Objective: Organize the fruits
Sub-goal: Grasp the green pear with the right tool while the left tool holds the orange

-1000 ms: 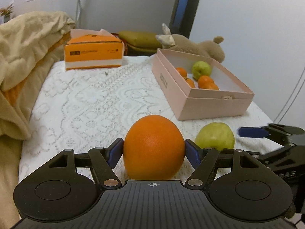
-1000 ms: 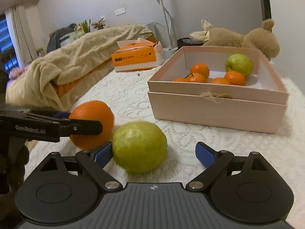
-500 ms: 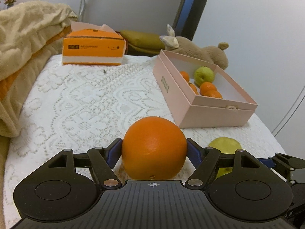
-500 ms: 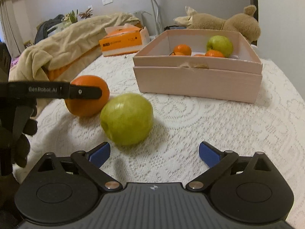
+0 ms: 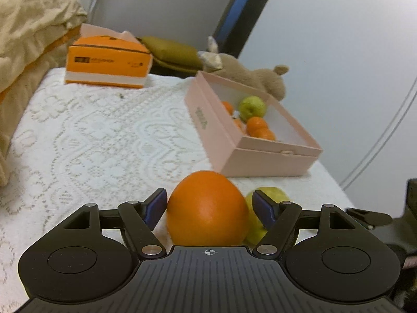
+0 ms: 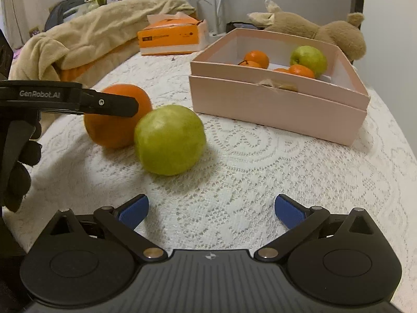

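Observation:
A large orange sits between the blue pads of my left gripper; small gaps show on both sides, so the jaws are open around it. It rests on the lace cloth, seen in the right wrist view touching a green apple. The apple shows behind the orange in the left wrist view. My right gripper is open and empty, short of the apple. The pink box holds small oranges and a green apple.
An orange tissue box stands at the far end of the bed. A plush toy lies behind the pink box. A beige blanket is heaped along the left. The bed edge falls away on the right.
My left gripper has loosened from the orange, with gaps now at the pads. My right gripper has pulled back from the green apple, which now lies ahead of its fingers.

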The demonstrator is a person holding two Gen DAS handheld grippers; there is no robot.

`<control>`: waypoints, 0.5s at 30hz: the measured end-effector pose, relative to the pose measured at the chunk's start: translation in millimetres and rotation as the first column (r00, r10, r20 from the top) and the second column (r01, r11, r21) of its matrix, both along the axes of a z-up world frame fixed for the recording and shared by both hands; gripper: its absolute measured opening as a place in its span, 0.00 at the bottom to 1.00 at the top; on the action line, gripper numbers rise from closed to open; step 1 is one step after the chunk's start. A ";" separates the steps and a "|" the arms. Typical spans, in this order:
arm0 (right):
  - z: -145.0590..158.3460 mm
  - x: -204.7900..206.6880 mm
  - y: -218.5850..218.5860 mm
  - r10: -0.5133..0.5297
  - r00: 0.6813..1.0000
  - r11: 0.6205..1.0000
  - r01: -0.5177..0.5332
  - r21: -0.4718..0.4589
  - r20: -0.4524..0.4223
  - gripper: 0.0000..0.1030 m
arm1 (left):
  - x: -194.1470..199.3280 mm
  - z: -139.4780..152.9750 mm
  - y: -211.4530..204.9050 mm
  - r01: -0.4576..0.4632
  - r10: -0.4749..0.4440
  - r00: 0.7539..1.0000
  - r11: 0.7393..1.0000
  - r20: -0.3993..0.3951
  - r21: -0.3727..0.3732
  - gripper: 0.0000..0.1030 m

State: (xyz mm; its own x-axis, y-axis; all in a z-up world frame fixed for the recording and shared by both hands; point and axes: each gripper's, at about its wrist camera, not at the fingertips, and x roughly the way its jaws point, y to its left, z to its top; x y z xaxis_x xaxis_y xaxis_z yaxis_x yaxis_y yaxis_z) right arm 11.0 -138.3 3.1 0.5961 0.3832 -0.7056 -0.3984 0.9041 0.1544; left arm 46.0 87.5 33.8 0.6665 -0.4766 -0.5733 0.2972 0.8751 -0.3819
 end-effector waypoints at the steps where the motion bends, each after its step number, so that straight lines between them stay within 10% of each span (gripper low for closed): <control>1: 6.0 0.2 -3.6 0.007 1.000 0.999 -0.008 0.052 0.001 0.96 | -1.0 2.2 -0.6 0.002 -0.002 1.000 1.000 -0.004 -0.002 0.75; 6: 35.6 12.7 -13.3 -0.079 0.995 0.978 0.066 0.200 0.059 0.96 | -1.0 1.5 3.9 -0.034 0.033 0.998 0.999 -0.047 -0.019 0.73; 15: 17.9 55.1 -13.3 -0.089 0.992 0.950 0.112 0.290 -0.091 0.73 | -3.8 3.2 1.2 -0.025 0.026 1.000 0.999 -0.016 0.035 0.73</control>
State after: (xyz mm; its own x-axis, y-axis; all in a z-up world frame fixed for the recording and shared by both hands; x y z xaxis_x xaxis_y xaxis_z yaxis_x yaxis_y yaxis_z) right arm 66.1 -151.5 21.0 0.5909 0.5216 -0.6155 -0.2847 0.8486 0.4458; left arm 42.2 88.7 37.0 0.6685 -0.4391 -0.6003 0.2689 0.8952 -0.3553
